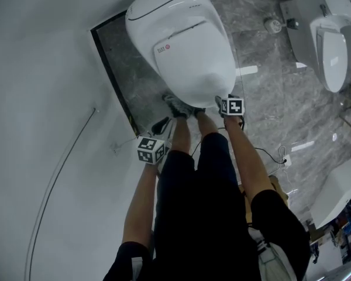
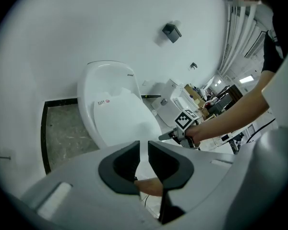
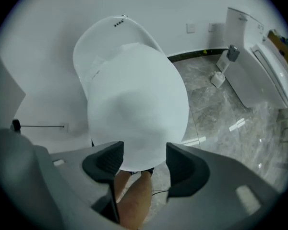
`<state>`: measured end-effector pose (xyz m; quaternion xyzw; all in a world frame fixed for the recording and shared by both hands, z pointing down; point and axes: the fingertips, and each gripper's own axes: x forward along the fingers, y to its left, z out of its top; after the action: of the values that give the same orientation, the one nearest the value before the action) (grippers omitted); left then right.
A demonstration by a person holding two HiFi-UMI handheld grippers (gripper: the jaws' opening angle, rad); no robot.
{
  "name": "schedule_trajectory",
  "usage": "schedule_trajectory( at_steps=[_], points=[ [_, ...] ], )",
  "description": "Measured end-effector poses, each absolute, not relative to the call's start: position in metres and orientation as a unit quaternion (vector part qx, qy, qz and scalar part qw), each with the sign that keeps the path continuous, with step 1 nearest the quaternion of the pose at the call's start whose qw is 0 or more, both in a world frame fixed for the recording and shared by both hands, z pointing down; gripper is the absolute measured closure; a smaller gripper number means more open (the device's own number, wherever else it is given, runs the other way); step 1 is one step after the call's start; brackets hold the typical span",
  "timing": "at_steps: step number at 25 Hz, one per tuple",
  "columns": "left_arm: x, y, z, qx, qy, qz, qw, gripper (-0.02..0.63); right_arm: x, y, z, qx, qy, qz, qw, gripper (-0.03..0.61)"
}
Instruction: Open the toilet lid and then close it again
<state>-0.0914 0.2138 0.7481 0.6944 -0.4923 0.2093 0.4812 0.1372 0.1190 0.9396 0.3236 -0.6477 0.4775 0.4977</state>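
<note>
The toilet lid (image 1: 190, 57) is down, lying shut over the bowl of a white toilet (image 1: 146, 10) that stands on grey marbled floor (image 1: 269, 98) against a white wall (image 1: 41, 69). A small red mark shows on the lid near its hinge end. The lid's rounded front end faces the person, whose feet are planted just before the bowl. The right gripper (image 1: 228, 106) hangs at the front right corner of the lid, pointing steeply down. In the right gripper view its jaws stand wide apart and released: the front edge of the lid (image 3: 134, 114) shows in the gap between them, but neither pad presses on it. Whether the gripper (image 3: 144, 155) touches the lid at all cannot be told. The left gripper (image 1: 161, 125) is lower left of the bowl, beside the person's left leg and apart from the toilet. In the left gripper view its jaws (image 2: 143, 150) leave only a narrow slit, with nothing caught in it, and the lid (image 2: 120, 119) lies beyond. That view also shows the right gripper (image 2: 163, 137) with its marker cube. A dark strip (image 1: 111, 75) edges the floor by the wall, and a second toilet (image 1: 330, 40) stands well apart at the right.
</note>
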Motion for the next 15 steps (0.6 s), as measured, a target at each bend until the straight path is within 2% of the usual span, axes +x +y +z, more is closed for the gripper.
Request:
schedule_trajectory(
  at_steps=[5, 13, 15],
  points=[
    [-0.082, 0.204, 0.719, 0.708, -0.487, 0.208, 0.467, 0.551, 0.117, 0.114, 0.886, 0.238, -0.729, 0.399, 0.502, 0.299],
    [-0.079, 0.195, 0.681, 0.718, -0.501, 0.192, 0.444, 0.552, 0.092, 0.117, 0.785, 0.130, -0.826, 0.281, 0.472, 0.299],
    [-0.077, 0.192, 0.670, 0.722, -0.501, 0.187, 0.438, 0.552, 0.089, 0.114, 0.759, 0.123, -0.837, 0.262, 0.465, 0.332]
  ],
)
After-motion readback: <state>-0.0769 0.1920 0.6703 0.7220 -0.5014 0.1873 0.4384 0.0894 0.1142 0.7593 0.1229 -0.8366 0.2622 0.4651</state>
